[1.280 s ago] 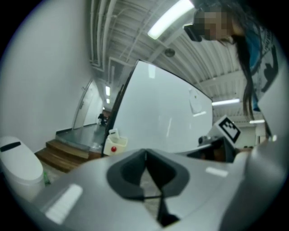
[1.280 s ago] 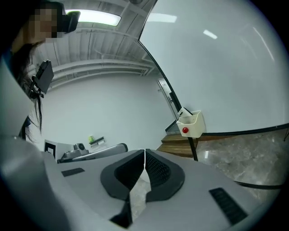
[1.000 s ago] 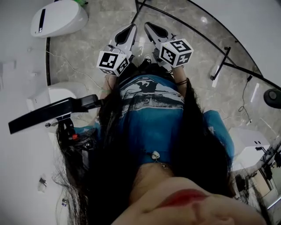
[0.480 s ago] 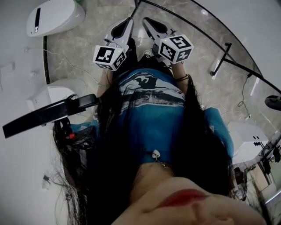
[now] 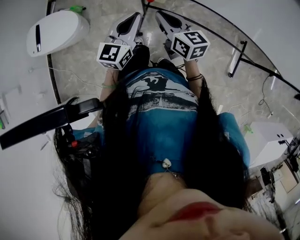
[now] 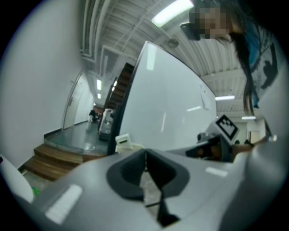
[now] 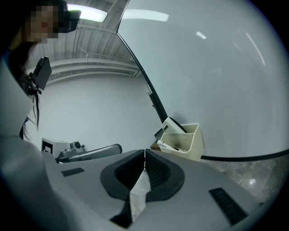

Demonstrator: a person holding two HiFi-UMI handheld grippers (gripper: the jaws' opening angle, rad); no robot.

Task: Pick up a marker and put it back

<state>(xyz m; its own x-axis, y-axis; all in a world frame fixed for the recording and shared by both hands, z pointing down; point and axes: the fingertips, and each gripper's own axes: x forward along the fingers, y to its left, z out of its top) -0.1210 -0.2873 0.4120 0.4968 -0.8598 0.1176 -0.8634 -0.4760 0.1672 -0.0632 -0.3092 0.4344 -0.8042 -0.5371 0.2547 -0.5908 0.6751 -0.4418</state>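
A cream holder [image 7: 192,145] hangs on the white board wall in the right gripper view. It holds a white marker [image 7: 168,146] and a dark-edged eraser [image 7: 170,126]. My right gripper [image 7: 144,155] is shut with nothing between its pads, and it points at the wall to the left of the holder, well short of it. In the left gripper view my left gripper [image 6: 145,155] also has its pads together and empty. From the head view both grippers, left [image 5: 136,16] and right [image 5: 159,15], are held out side by side in front of the person's chest above a marble floor.
A white rounded device [image 5: 56,30] sits on the floor at the upper left, with a small green object [image 5: 77,8] beyond it. A black frame rail [image 5: 225,40] of the curved wall runs along the right. A white box [image 5: 269,140] stands at the right. Wooden steps [image 6: 54,155] show in the left gripper view.
Both grippers have shifted a little toward the top of the head view, still side by side. The floor, the white device and the rail have slid through the view as the person moves.
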